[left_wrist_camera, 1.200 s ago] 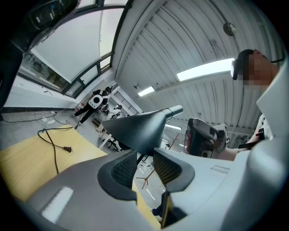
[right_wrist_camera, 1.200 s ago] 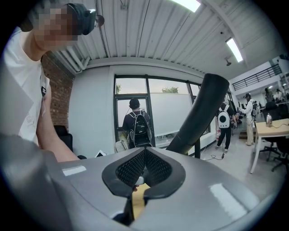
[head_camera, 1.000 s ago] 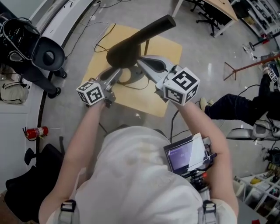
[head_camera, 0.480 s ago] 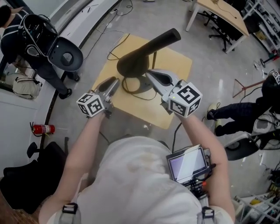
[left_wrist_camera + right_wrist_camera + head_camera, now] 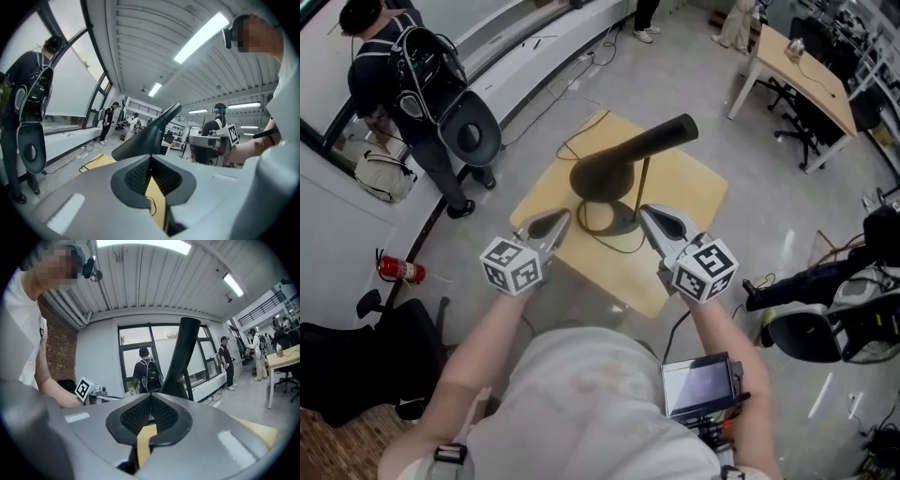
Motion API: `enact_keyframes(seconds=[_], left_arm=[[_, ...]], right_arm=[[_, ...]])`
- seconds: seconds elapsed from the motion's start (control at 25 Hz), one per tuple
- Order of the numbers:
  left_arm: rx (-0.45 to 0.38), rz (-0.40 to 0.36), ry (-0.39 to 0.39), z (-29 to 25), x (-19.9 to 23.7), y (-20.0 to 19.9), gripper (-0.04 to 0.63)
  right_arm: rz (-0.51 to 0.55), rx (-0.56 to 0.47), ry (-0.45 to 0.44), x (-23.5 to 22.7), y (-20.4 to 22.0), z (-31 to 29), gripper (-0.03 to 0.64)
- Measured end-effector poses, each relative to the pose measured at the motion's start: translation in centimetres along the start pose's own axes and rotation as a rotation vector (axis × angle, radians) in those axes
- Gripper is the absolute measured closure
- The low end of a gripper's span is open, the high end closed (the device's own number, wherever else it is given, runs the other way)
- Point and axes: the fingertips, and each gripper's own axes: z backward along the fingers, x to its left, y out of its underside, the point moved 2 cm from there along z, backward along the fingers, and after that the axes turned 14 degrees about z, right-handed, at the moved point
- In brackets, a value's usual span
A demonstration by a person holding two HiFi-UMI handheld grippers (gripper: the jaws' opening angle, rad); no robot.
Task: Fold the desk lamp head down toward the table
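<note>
The black desk lamp [image 5: 623, 159] stands on the small yellow table [image 5: 698, 187], with its cone head tilted and its round base [image 5: 614, 220] under it. My left gripper [image 5: 557, 221] hovers left of the base, apart from the lamp. Its jaws have just closed and hold nothing. My right gripper [image 5: 649, 214] is shut and empty on the other side of the base. The lamp head [image 5: 147, 136] rises beyond the left gripper [image 5: 151, 157] in the left gripper view. It [image 5: 183, 357] stands behind the right gripper [image 5: 150, 396] in the right gripper view.
A black cable [image 5: 581, 141] runs off the table's far side. A person with a backpack [image 5: 403, 66] stands at the upper left beside a white counter. A fire extinguisher [image 5: 398, 270] lies on the floor at the left. A wooden desk [image 5: 797, 61] and chairs [image 5: 811, 328] are at the right.
Both grippers have drawn back from the lamp head toward the table's near edge. The left jaws have gone from open to shut. The lamp keeps its pose.
</note>
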Motion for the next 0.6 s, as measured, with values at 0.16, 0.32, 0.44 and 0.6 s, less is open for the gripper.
enact_keyframes(seconds=[0.16, 0.32, 0.44, 0.6], left_arm=[[0.012, -0.019, -0.004, 1.8, -1.7, 2.0, 0.594], [-0.007, -0.006, -0.012, -0.6, -5.2, 1.3, 0.594], [-0.011, -0.017, -0.009, -3.6, -8.9, 1.2, 0.595], [-0.011, -0.018, 0.008, -0.9, -8.9, 3.4, 0.595]], right_arm=[[-0.004, -0.003, 0.002, 1.5, 1.6, 1.4, 0.601], [0.0, 0.004, -0.025, -1.5, 1.0, 3.5, 0.601], [-0.002, 0.007, -0.042, -4.2, 1.1, 6.3, 0.601], [0.008, 0.007, -0.049, -0.2, 3.1, 6.6, 0.601]])
